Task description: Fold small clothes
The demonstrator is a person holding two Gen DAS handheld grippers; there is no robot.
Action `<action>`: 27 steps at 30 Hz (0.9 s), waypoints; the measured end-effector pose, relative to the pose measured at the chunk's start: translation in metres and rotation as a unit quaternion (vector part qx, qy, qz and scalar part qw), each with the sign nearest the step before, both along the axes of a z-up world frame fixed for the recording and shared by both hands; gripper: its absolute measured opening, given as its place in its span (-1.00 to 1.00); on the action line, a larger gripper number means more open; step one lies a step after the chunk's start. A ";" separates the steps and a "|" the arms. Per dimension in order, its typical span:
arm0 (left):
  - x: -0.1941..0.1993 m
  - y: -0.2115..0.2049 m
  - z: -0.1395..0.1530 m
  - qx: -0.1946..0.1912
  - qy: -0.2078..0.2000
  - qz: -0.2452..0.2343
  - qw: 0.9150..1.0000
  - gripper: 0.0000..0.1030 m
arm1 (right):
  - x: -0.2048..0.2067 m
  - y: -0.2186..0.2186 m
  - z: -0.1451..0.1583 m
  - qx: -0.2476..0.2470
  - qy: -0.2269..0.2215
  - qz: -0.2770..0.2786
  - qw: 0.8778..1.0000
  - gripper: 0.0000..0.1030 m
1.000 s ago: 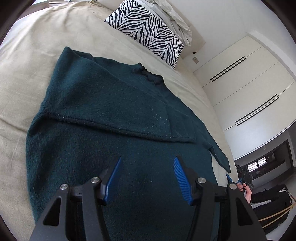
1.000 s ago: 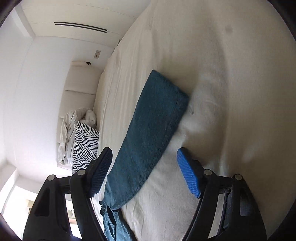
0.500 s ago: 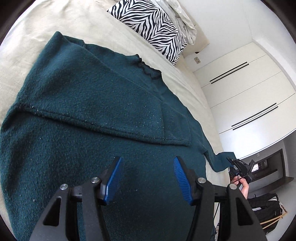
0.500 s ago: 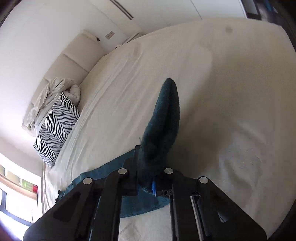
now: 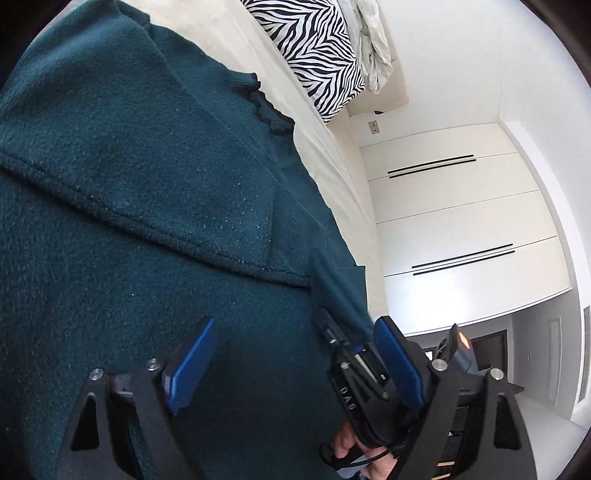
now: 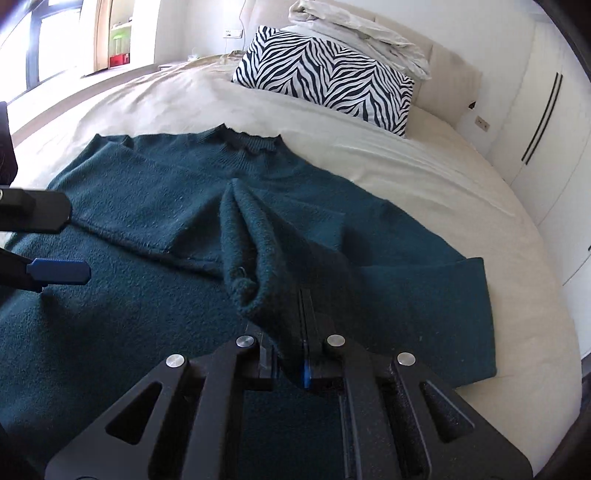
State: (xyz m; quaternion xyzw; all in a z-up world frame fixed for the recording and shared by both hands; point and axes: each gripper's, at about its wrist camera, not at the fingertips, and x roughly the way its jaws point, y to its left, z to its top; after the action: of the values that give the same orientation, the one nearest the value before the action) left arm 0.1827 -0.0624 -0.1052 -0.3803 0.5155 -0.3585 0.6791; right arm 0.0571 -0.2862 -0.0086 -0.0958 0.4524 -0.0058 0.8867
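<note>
One dark-teal sweater [image 6: 129, 302], sleeve [image 6: 258, 236] folded inward

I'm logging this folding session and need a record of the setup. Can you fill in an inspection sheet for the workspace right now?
Surface: bed with cream sheet, lightly creased.
Job's things: teal sweater lies flat; one sleeve already folded across the chest; other sleeve lifted over the body.
Clutter: zebra pillow; crumpled white bedding behind it.
Grippers: right hand-held gripper shut on the sleeve; left hand-held gripper open above the sweater, nothing between its fingers, jaws just opened wider.
Cables: nothing seen.
Surroundings: white wardrobe; wall socket.
</note>
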 end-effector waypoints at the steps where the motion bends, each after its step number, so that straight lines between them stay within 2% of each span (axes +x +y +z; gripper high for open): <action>1: 0.001 -0.005 -0.002 -0.004 0.007 -0.002 1.000 0.75 | -0.008 0.002 -0.007 0.010 0.005 0.003 1.000 -0.71; 2: 0.002 -0.009 -0.003 -0.007 0.013 -0.004 1.000 0.76 | -0.020 0.002 -0.009 0.012 -0.006 0.009 1.000 -0.59; 4: 0.005 -0.021 -0.004 -0.010 0.020 -0.010 1.000 0.77 | -0.028 -0.001 -0.010 0.031 -0.015 0.028 0.999 -0.15; 5: 0.006 -0.028 -0.004 -0.010 0.021 -0.015 1.000 0.77 | -0.035 -0.004 -0.009 0.044 -0.012 0.032 0.998 0.38; 6: 0.007 -0.035 -0.003 -0.010 0.022 -0.020 1.000 0.77 | -0.041 -0.004 -0.007 0.053 -0.014 0.032 0.998 0.55; 9: 0.011 -0.058 -0.004 -0.001 0.026 -0.038 0.999 0.74 | -0.053 -0.012 -0.002 0.080 -0.017 0.026 0.996 0.55; 11: 0.014 -0.072 -0.008 0.015 0.031 -0.050 0.998 0.48 | -0.062 -0.031 0.001 0.135 -0.001 0.001 0.991 0.55; 12: 0.015 -0.078 -0.011 0.021 0.035 -0.057 0.998 0.26 | -0.066 -0.043 0.003 0.177 0.003 -0.015 0.984 0.55; 13: 0.016 -0.083 -0.013 0.026 0.037 -0.061 0.997 -0.07 | -0.071 -0.056 0.003 0.218 0.004 -0.032 0.975 0.55; 14: 0.017 -0.087 -0.014 0.035 0.037 -0.066 0.997 -0.26 | -0.076 -0.069 0.004 0.255 0.002 -0.049 0.966 0.55; 15: 0.017 -0.090 -0.014 0.044 0.036 -0.071 0.996 -0.62 | -0.081 -0.081 0.004 0.284 0.002 -0.065 0.957 0.55; 16: 0.017 -0.092 -0.013 0.054 0.032 -0.074 0.995 -0.85 | -0.085 -0.091 0.003 0.307 -0.001 -0.074 0.949 0.55; 18: 0.015 -0.092 -0.004 0.073 0.012 -0.072 0.995 -0.85 | -0.091 -0.111 0.001 0.355 -0.006 -0.091 0.930 0.55; 20: 0.014 -0.090 0.013 0.088 -0.015 -0.072 0.993 -0.85 | -0.095 -0.132 -0.005 0.413 -0.007 -0.116 0.903 0.55; 23: 0.013 -0.087 0.051 0.115 -0.079 -0.076 0.987 -0.85 | -0.097 -0.156 -0.021 0.470 -0.002 -0.158 0.868 0.55; 25: 0.011 -0.085 0.080 0.133 -0.125 -0.076 0.980 -0.85 | -0.101 -0.165 -0.028 0.489 -0.003 -0.166 0.856 0.55; 27: 0.012 -0.080 0.104 0.149 -0.165 -0.072 0.972 -0.85 | -0.099 -0.163 -0.031 0.489 -0.005 -0.167 0.856 0.55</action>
State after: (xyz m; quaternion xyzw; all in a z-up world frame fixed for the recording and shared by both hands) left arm 0.1943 -0.1421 -0.0012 -0.1719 0.4699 -0.3834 0.7763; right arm -0.0423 -0.4496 -0.0393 0.4273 0.4013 0.0672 0.8074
